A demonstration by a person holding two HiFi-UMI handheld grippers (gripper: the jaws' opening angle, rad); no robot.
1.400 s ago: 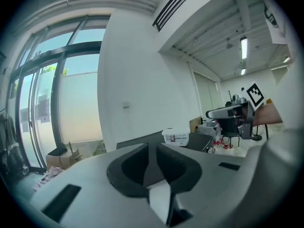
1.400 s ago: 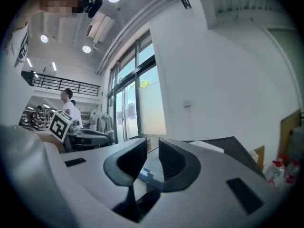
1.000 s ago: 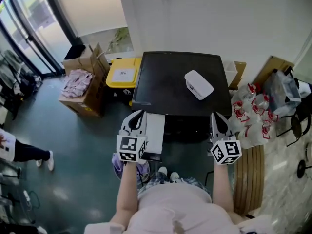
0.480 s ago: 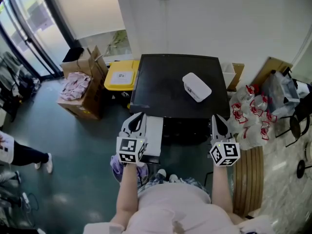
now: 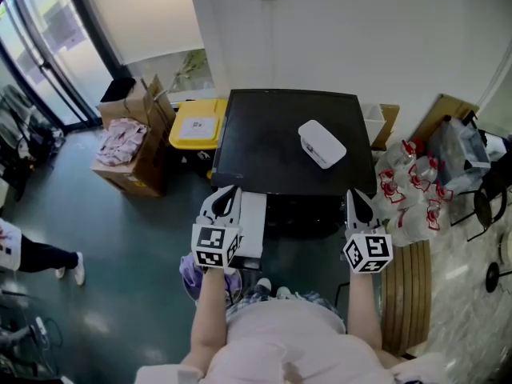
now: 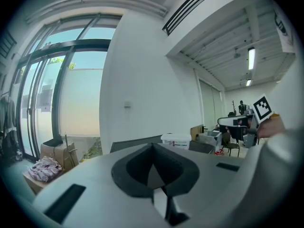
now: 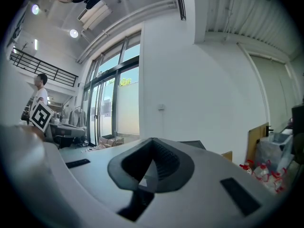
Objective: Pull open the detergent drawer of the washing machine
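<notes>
The washing machine (image 5: 272,142) has a black top and stands against the white wall. Its white detergent drawer (image 5: 254,218) sticks out of the front at the upper left. My left gripper (image 5: 228,192) is shut and empty, just left of the drawer and close beside it; I cannot tell whether they touch. My right gripper (image 5: 354,194) is shut and empty too, in front of the machine's right corner. In the left gripper view the left gripper (image 6: 153,146) has its jaws together, with the machine's top edge (image 6: 135,144) beyond them. The right gripper (image 7: 153,140) likewise holds nothing.
A white lidded box (image 5: 322,142) lies on the machine's top. Left of the machine stand a yellow bin (image 5: 196,122) and a cardboard box of clothes (image 5: 132,146). Bags with red print (image 5: 408,190) and a slatted wooden panel (image 5: 408,294) are at the right. A person's leg (image 5: 40,254) shows at far left.
Both grippers have kept their places and stayed shut. The person at the left edge has moved a little further out of view.
</notes>
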